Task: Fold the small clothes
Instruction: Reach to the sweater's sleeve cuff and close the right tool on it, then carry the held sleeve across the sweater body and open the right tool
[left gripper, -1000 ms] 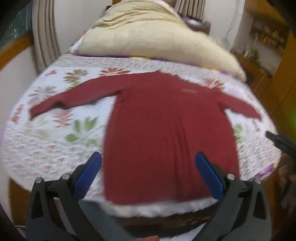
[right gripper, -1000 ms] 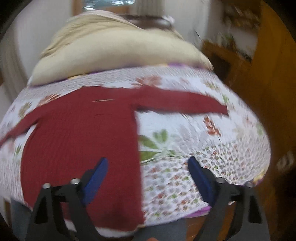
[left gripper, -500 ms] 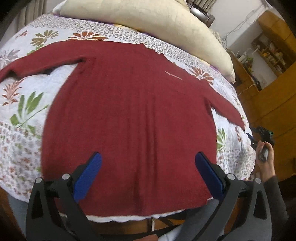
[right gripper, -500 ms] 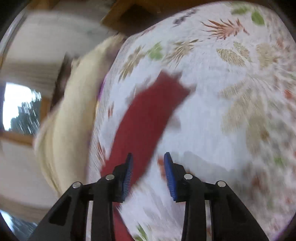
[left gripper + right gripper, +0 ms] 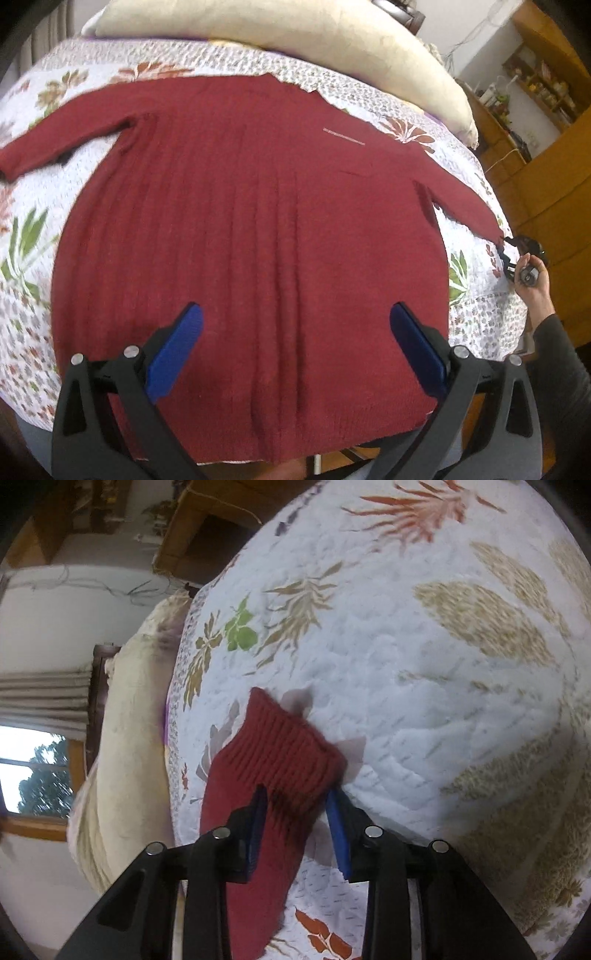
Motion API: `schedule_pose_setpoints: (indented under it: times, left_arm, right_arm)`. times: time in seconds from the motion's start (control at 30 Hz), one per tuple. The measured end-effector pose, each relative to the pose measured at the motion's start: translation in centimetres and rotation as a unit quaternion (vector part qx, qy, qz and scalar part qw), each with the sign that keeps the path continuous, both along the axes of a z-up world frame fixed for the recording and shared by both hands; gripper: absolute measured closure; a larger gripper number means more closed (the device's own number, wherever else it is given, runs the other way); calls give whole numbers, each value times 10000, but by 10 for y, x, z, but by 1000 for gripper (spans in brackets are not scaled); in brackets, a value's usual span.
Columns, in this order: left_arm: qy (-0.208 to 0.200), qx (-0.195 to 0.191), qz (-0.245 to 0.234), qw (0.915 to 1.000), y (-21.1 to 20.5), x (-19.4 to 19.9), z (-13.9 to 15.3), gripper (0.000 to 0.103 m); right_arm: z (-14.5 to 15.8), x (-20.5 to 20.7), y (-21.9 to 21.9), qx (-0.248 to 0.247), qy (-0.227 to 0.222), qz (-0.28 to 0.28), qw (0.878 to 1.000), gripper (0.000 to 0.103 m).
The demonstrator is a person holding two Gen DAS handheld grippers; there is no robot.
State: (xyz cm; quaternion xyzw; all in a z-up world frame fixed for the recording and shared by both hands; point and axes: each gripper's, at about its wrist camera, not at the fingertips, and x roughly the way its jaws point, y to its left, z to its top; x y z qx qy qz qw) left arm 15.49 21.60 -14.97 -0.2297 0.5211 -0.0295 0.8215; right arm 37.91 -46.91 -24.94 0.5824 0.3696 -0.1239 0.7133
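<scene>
On the floral quilted bedspread (image 5: 55,295) dark red knit sweater (image 5: 251,229) is lying flat | right gripper (image 5: 297,812) is straddling its cuff, not clamped yet | left gripper (image 5: 295,347) is hovering wide open over the hem | looks like sleeve-fold step, next is probably pinching the cuff and carrying it inward

Blk hand-held gripper (image 5: 295,345), blue pads (image 5: 173,352).

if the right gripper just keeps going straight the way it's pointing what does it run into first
The red sweater's sleeve cuff. The right gripper has its blue fingers on either side of the cuff end, partly open. Straight on, the cuff likely slides deeper between them; beyond it lies only the floral bedspread. Depth is hard to judge.
</scene>
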Motion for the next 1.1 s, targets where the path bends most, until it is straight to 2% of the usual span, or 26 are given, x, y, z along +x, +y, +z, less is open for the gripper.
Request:
schedule_pose_setpoints:
  times: [0.07, 0.1, 0.13, 0.3, 0.4, 0.43, 0.5, 0.6, 0.73, 0.83, 1.0, 1.1]
  left_arm:
    - [63, -209, 60, 9997, 9, -1, -4, 3]
    - [73, -351, 32, 9994, 13, -2, -5, 3]
    - [98, -541, -31, 9985, 17, -2, -5, 3]
    - [279, -800, -357, 9958, 20, -2, -8, 3]
    - [249, -792, -508, 9953, 20, -2, -3, 3]
    - [213, -779, -537, 9953, 21, -2, 0, 3]
    - [61, -738, -583, 9956, 23, -2, 7, 3]
    - [12, -625, -702, 9956, 25, 0, 14, 3]
    - [-101, -841, -629, 9944, 37, 6, 19, 3]
    - [-331, -928, -555, 9936, 44, 13, 26, 3]
    - [-293, -1217, -588, 9904, 49, 34, 25, 3]
    - [-381, -1418, -684, 9868, 47, 55, 24, 3]
  right_arm:
    - [4, 2, 0, -107, -12, 33, 9999, 78]
    - [7, 4, 1, -168, -16, 61, 9998, 87]
    - [16, 5, 3, -330, -47, 114, 9994, 92]
    - [80, 18, 42, -1263, -431, 706, 9885, 93]
    - [128, 29, 86, -1733, -760, 1205, 9745, 94]
    - [147, 33, 109, -1925, -883, 1445, 9666, 94]
    - [168, 38, 141, -2107, -1043, 1787, 9554, 94]
    - [196, 46, 209, -2591, -1173, 2417, 9277, 94]
    - [199, 47, 292, -3083, -1192, 3134, 8902, 94]
    - [187, 46, 339, -3287, -1140, 3468, 8710, 94]
    - [141, 51, 411, -3565, -831, 4068, 8370, 94]
    - [105, 49, 450, -3848, -600, 4408, 8087, 94]
